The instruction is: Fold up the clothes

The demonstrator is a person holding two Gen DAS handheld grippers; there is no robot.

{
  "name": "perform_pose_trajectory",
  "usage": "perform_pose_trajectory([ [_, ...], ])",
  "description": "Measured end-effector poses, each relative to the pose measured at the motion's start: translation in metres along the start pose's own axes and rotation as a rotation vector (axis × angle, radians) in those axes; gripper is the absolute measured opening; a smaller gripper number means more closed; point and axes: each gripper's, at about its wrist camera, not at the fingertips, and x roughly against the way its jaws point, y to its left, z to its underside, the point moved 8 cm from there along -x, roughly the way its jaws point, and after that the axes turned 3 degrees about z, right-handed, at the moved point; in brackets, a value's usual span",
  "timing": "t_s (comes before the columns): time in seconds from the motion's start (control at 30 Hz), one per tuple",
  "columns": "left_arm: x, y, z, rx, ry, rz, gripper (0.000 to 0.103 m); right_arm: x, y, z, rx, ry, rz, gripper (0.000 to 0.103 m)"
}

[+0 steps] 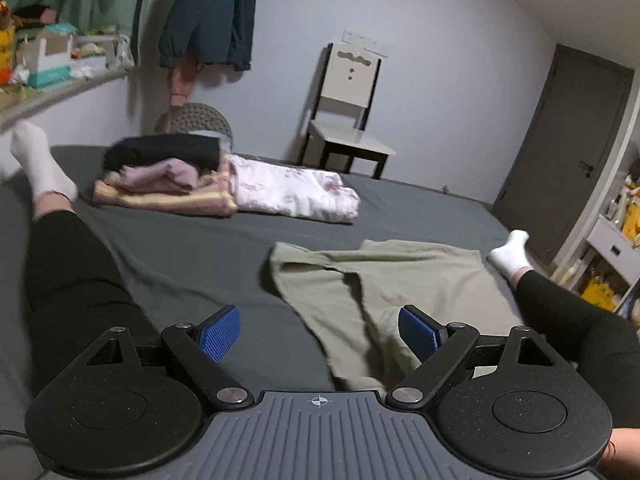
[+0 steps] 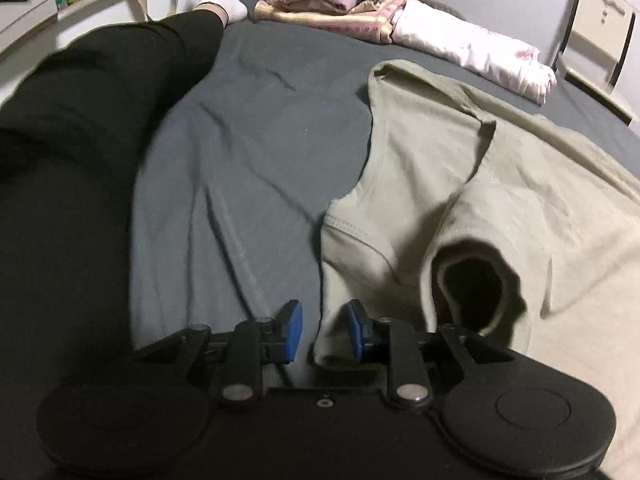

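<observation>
A stack of folded clothes (image 1: 168, 184) is sitting in the upper left of the left wrist view, with a white flowered bundle (image 1: 296, 192) lying just beside it on the grey bed sheet (image 1: 200, 248). Judging by that pile, part of the job is already done. The green shirt (image 1: 384, 280) is lying rumpled and unfolded in the lower right of that view, between the person's legs (image 1: 76, 280), so this piece is still waiting to be folded.

The left gripper (image 1: 320, 334) is hovering with its blue pads (image 1: 220, 332) spread wide, holding nothing, and its right pad is sitting over the near end of the shirt.

In the right wrist view the shirt (image 2: 460, 184) is filling the right half of the frame, one sleeve opening gaping at lower right. The right gripper (image 2: 324, 332) is standing at a narrow gap, with the shirt's near edge lying between its pads (image 2: 294, 332); it is not yet pinching the cloth.
</observation>
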Motion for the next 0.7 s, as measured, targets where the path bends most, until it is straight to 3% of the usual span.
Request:
perform_pose_trajectory([
  [0.13, 0.021, 0.016, 0.002, 0.037, -0.009, -0.022, 0.087, -0.004, 0.0, -0.005, 0.025, -0.031, 0.052, 0.023],
  [0.27, 0.036, 0.02, 0.009, 0.048, -0.03, -0.027, 0.087, -0.003, -0.016, -0.005, -0.082, -0.023, 0.01, 0.006],
  [0.37, 0.04, 0.019, 0.018, 0.065, -0.026, -0.009, 0.087, 0.006, -0.027, -0.003, -0.227, -0.027, -0.143, 0.004],
  [0.57, 0.041, 0.012, 0.028, 0.029, 0.009, 0.012, 0.087, 0.02, -0.061, -0.003, -0.75, -0.032, -0.666, 0.004],
  [0.63, 0.036, 0.007, 0.03, 0.028, 0.025, 0.028, 0.087, 0.008, -0.067, 0.003, -0.899, 0.029, -0.786, 0.004],
  [0.7, 0.025, 0.003, 0.032, 0.035, 0.047, 0.046, 0.087, -0.009, -0.065, 0.011, -0.99, 0.098, -0.828, 0.004],
])
